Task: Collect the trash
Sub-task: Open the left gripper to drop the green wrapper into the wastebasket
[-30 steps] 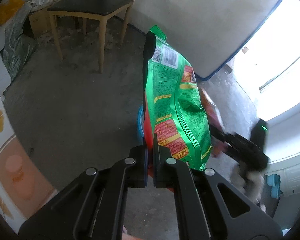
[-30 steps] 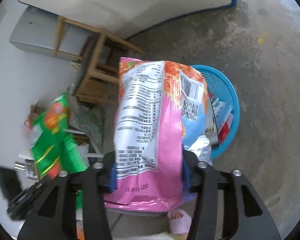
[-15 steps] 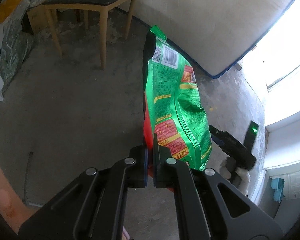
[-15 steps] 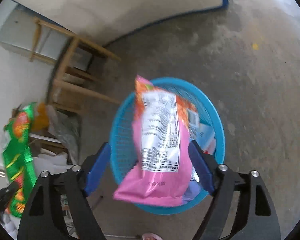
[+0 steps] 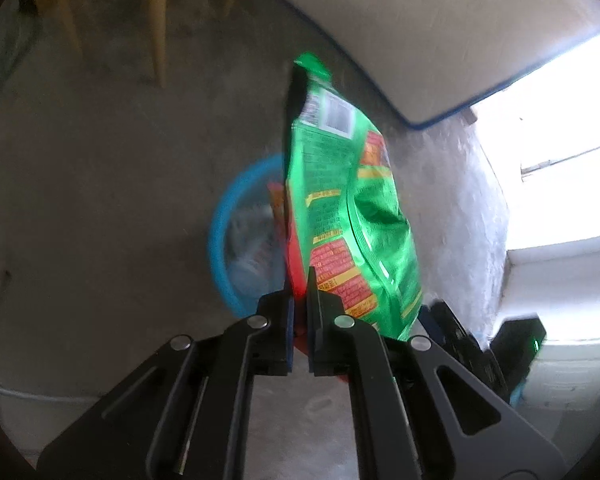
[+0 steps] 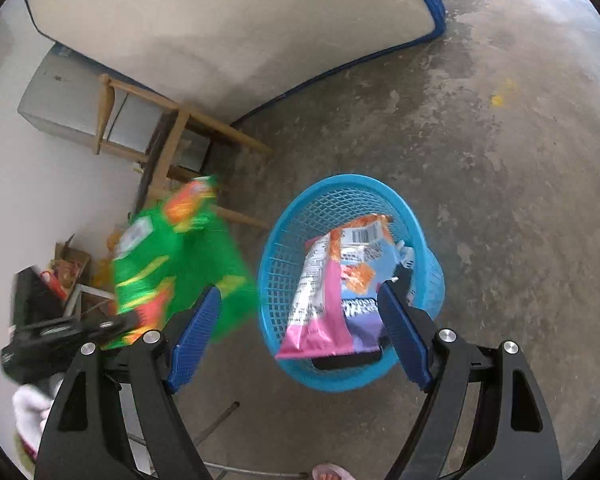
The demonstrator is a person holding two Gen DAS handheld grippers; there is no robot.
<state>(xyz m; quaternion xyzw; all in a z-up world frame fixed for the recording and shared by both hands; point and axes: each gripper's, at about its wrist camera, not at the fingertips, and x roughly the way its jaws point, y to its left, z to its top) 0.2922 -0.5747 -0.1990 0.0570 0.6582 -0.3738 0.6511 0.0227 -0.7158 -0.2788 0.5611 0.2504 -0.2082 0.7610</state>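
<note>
My left gripper (image 5: pixel 299 300) is shut on the bottom edge of a green snack bag (image 5: pixel 348 216), held upright above and beside a blue mesh basket (image 5: pixel 224 236). In the right wrist view the same green bag (image 6: pixel 172 264) shows blurred at the left, next to the basket (image 6: pixel 296 256). My right gripper (image 6: pixel 300 336) is open and empty, above the basket's near side. A pink and orange snack bag (image 6: pixel 324 292) lies in the basket on other wrappers.
A mattress with blue trim (image 6: pixel 220 28) leans on the wall. A wooden chair (image 6: pixel 172 136) stands left of the basket, its legs (image 5: pixel 156 20) in the left wrist view. Boxes and clutter (image 6: pixel 68 264) lie at the far left. The floor is bare concrete.
My right gripper opened and the pink bag dropped into the basket. My left gripper moved the green bag toward the basket.
</note>
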